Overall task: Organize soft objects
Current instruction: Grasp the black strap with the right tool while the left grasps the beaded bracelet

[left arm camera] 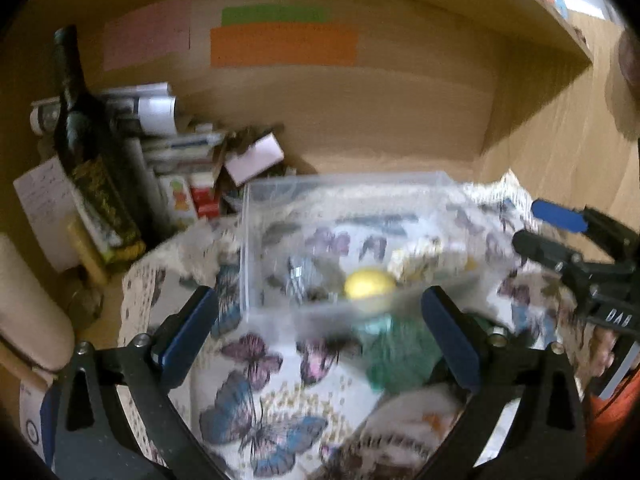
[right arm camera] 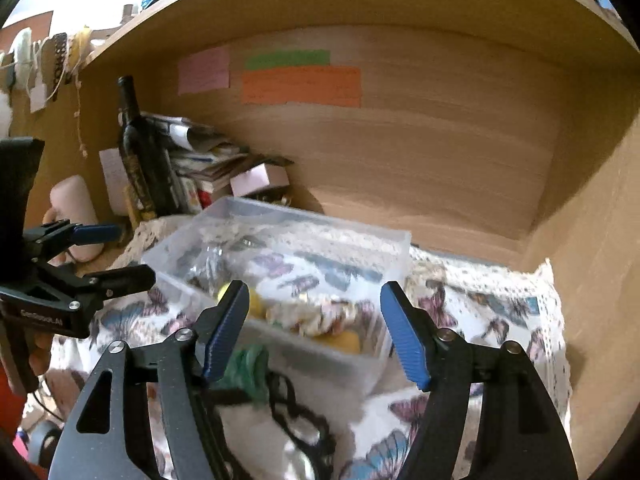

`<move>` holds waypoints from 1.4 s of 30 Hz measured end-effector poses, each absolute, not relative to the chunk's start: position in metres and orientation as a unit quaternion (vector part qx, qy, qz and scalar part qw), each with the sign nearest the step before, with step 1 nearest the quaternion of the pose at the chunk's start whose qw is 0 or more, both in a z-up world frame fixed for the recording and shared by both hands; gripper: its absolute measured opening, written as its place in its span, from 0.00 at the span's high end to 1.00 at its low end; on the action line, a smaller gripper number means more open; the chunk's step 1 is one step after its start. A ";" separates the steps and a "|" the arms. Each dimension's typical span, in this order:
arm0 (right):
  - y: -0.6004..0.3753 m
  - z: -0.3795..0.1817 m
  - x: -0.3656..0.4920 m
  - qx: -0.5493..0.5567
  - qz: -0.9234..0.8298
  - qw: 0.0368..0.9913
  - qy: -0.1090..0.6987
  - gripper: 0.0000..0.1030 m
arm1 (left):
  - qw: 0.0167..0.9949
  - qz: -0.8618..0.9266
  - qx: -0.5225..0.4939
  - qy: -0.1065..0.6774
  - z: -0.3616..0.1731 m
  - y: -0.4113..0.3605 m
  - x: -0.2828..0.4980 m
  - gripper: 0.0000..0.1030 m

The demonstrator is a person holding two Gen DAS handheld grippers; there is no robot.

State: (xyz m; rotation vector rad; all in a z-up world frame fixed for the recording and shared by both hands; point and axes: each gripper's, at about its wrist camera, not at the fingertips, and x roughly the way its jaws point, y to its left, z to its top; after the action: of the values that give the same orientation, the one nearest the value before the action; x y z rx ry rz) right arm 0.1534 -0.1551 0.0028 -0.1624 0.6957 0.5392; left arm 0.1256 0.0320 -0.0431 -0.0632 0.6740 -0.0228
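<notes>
Wood-grain panels enclose the alcove on the back, right side and top, with pink, green and orange paper notes (right arm camera: 301, 86) stuck to the back panel above and beyond the fingers. Butterfly-print cloth (left arm camera: 256, 380) covers the tabletop under both grippers; a clear plastic bin (right arm camera: 320, 232) holding small soft items stands on it just ahead of the fingertips, a green soft object (right arm camera: 246, 368) lying at its near wall. Left gripper (left arm camera: 320, 320) and right gripper (right arm camera: 316, 320) both hold fingers wide apart, gripping nothing; a dark bottle (left arm camera: 86, 152) and stacked papers stand beyond, to the left.
</notes>
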 end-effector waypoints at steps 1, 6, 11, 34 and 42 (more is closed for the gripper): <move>-0.158 0.000 0.148 -0.076 0.259 0.901 0.340 0.37 | 0.941 -0.011 -0.028 0.337 -0.049 0.032 0.121 0.00; -0.169 -0.016 0.130 -0.083 0.241 0.898 0.359 0.37 | 0.933 -0.006 -0.016 0.358 -0.074 0.030 0.095 0.00; -0.181 -0.039 0.121 -0.079 0.223 0.887 0.397 0.37 | 0.927 0.006 -0.010 0.374 -0.095 0.032 0.071 0.00; -0.183 -0.071 0.119 -0.062 0.235 0.858 0.452 0.88 | 0.910 -0.055 -0.039 0.409 -0.133 0.024 0.057 0.94; -0.208 -0.026 0.116 -0.041 0.211 0.894 0.394 0.89 | 0.924 -0.036 -0.051 0.378 -0.107 0.040 0.055 0.95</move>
State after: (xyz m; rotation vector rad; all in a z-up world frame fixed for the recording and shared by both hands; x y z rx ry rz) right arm 0.1164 -0.2077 -0.0261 -0.0849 0.8178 0.4373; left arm 0.0553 0.0402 -0.1068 -0.1048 0.7762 -0.0738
